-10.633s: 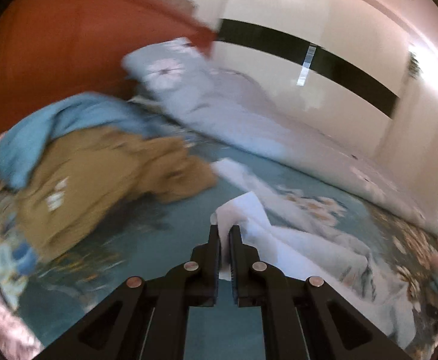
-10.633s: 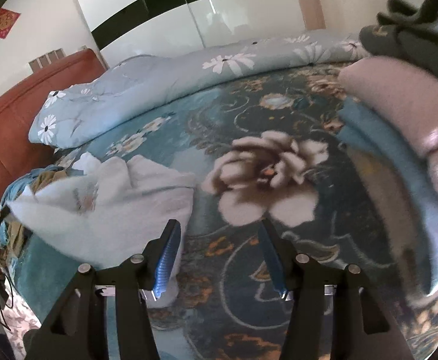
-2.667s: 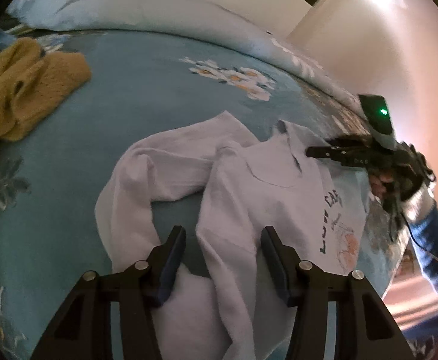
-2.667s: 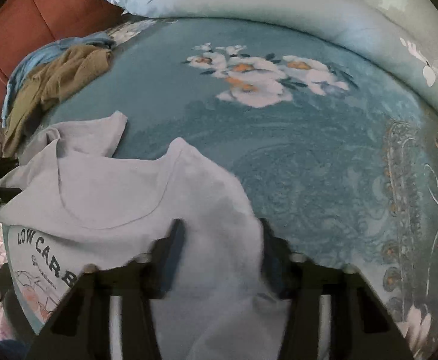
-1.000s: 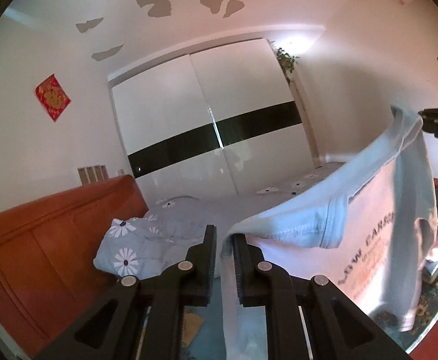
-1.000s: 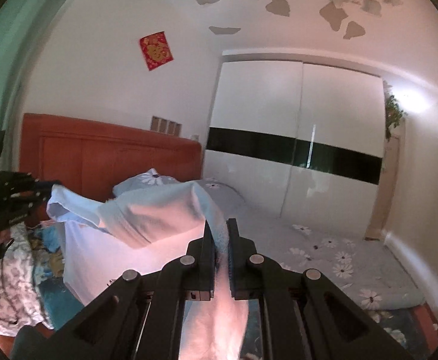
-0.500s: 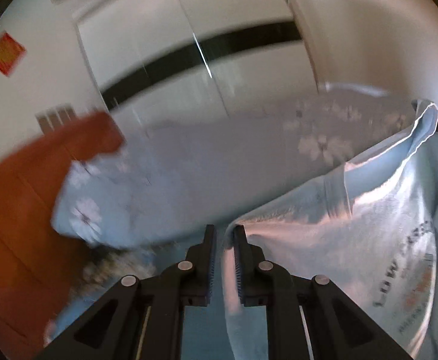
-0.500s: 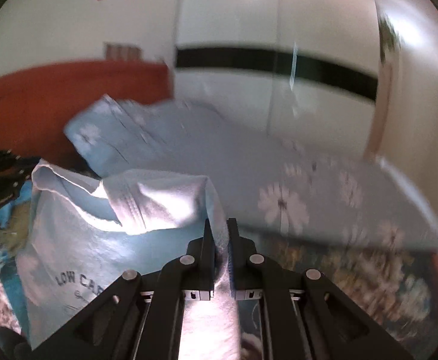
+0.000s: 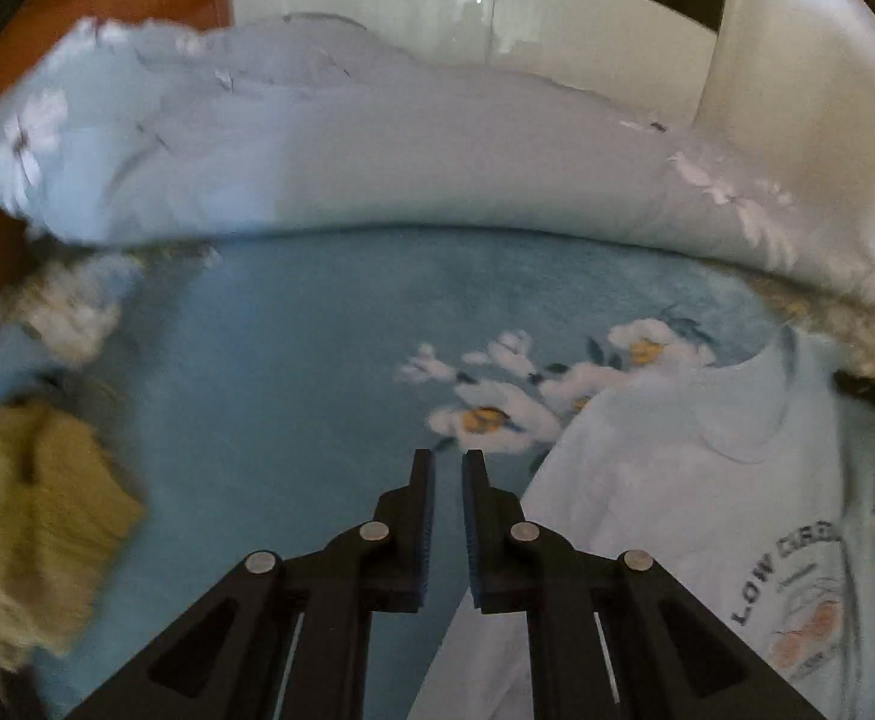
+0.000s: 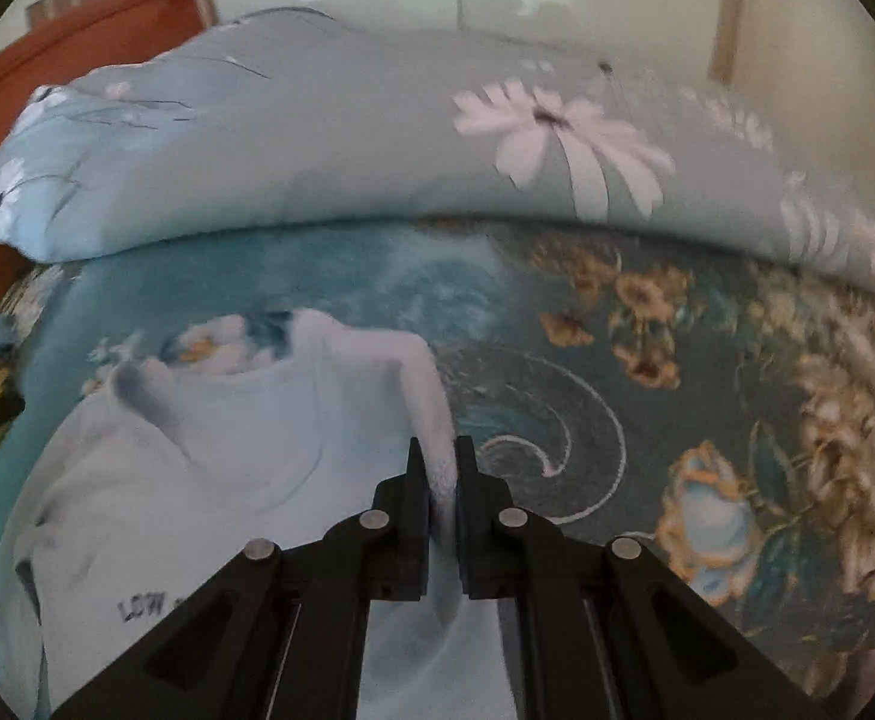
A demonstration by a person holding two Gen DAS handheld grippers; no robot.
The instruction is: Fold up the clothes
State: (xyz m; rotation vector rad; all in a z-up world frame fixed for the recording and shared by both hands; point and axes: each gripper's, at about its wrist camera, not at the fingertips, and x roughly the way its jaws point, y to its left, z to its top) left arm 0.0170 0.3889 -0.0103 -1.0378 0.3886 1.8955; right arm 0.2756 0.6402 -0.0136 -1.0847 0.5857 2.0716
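Both tongs sit low over the teal floral bedspread: the right gripper pinches a shoulder of the pale T-shirt, while the left gripper has its jaws nearly closed, and whether cloth sits between them I cannot tell. Only the left view shows the mustard garment on the bedspread, well apart from the shirt.

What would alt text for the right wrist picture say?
The right gripper pinches a fold of a white T-shirt lying print-up on a teal flowered bedspread. Behind it a pale blue daisy-print quilt is bunched across the bed, before a reddish headboard.
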